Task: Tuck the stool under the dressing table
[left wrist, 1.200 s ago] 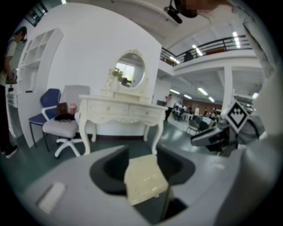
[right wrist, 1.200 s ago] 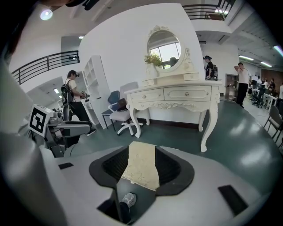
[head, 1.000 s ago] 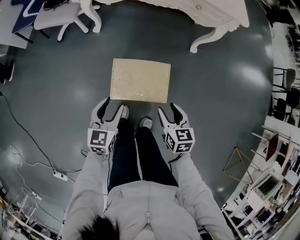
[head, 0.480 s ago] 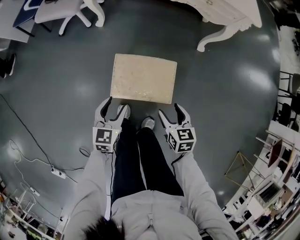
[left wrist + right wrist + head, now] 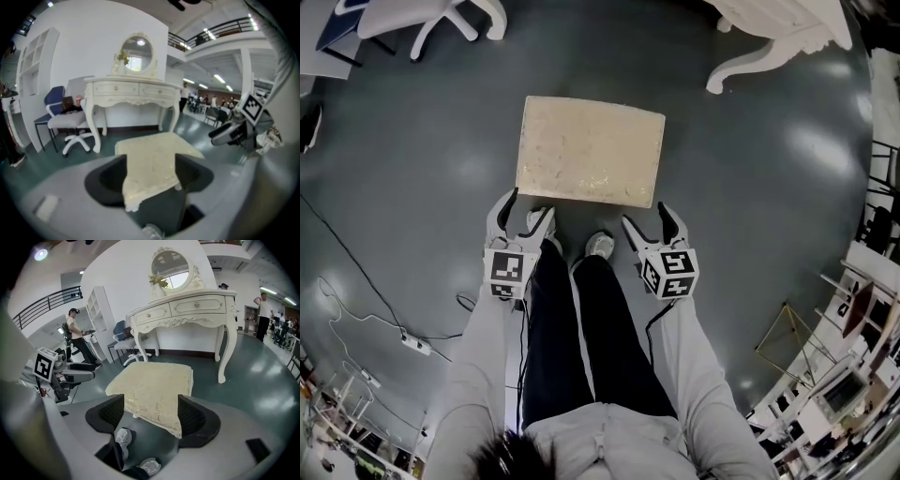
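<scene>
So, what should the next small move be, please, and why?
Probably ease both forward onto the near corners of the stool: the left gripper and right gripper, jaws opening and empty, sit just short of its near edge, with the dressing table beyond.

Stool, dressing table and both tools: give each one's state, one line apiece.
Stool: upright on the floor, in front of the dressing table, not tucked under.
Dressing table: standing, drawers shut.
Left tool: jaws opening, at the stool's near edge, gripping nothing.
Right tool: jaws opening, at the stool's near edge, gripping nothing.
</scene>
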Available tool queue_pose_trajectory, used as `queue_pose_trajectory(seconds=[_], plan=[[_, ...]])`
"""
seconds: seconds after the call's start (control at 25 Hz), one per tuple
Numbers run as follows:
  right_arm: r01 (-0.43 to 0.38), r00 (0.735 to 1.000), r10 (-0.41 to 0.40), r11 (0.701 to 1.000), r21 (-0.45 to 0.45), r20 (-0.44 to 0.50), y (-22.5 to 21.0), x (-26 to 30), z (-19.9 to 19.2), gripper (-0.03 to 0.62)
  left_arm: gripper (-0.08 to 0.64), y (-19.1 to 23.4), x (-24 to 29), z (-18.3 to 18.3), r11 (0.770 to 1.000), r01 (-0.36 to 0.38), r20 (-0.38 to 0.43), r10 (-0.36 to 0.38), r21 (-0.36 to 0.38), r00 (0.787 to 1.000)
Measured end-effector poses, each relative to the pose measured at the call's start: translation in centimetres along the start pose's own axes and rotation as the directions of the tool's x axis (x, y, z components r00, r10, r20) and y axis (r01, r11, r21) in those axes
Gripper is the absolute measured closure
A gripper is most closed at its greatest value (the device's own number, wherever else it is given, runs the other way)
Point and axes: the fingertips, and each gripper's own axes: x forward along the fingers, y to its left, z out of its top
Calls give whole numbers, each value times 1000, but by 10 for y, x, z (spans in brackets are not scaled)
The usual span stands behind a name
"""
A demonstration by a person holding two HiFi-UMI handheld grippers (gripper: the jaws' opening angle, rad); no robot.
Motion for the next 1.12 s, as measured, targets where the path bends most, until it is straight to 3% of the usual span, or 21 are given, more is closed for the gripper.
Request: queue_pose_trajectory(seconds=[0.68,1.12], plan=[[6,992,-13,999,-52,-127,-31,51,-63,202,207,24,44,-73,999,-33,-126,35,12,991],[28,988,-38,997,-65,-151,-41,72,-69,198,199,24,63,-99,999,-32,-193,33,10,981]])
